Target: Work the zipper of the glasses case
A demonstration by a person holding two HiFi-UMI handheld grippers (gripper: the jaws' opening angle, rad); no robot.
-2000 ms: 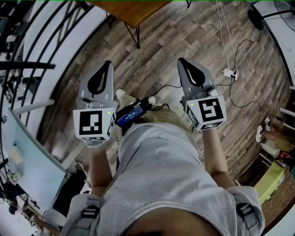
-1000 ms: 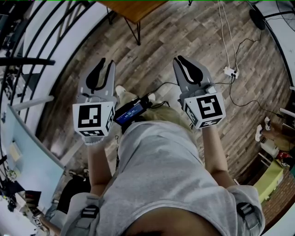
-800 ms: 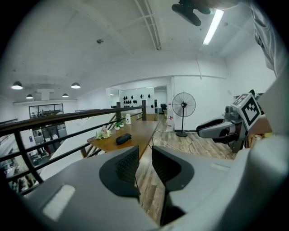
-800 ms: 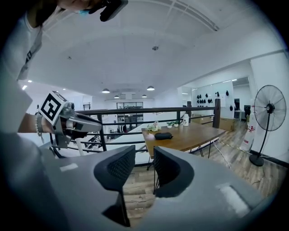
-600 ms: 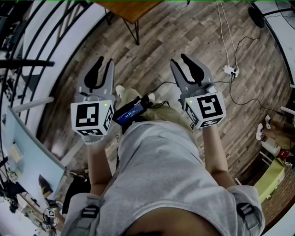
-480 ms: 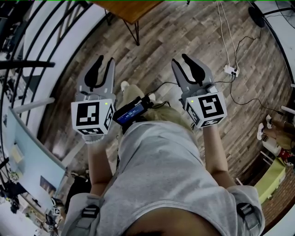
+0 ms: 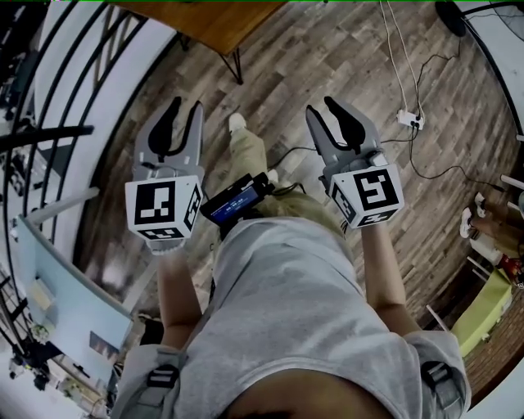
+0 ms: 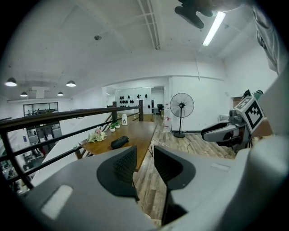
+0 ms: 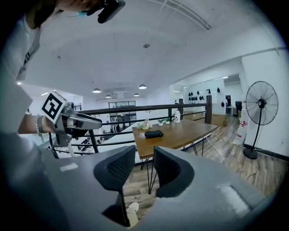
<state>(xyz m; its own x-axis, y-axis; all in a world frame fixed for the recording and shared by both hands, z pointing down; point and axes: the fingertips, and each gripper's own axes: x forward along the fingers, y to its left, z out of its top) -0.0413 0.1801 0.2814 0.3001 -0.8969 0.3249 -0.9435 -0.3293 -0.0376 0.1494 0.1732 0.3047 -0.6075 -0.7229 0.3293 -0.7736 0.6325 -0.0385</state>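
Note:
A black glasses case (image 8: 119,142) lies on a wooden table (image 8: 140,133), far ahead of both grippers. The case (image 9: 153,134) also shows on the table (image 9: 185,135) in the right gripper view. In the head view only the table's near corner (image 7: 221,20) shows, and the case is out of frame. My left gripper (image 7: 184,106) hangs in the air over the floor. Its jaws are opening with nothing between them (image 8: 144,155). My right gripper (image 7: 327,104) is held level beside it, open and empty (image 9: 144,155).
A black railing (image 9: 135,108) runs along the table's far side. A standing fan (image 8: 181,108) is on the wood floor beyond. Cables and a power strip (image 7: 407,123) lie on the floor to the right. A white bottle (image 8: 124,119) and small plants stand on the table.
Both grippers' jaws have gone from shut to parted. The person has stepped forward, one shoe swinging ahead, and the table has come a little nearer.

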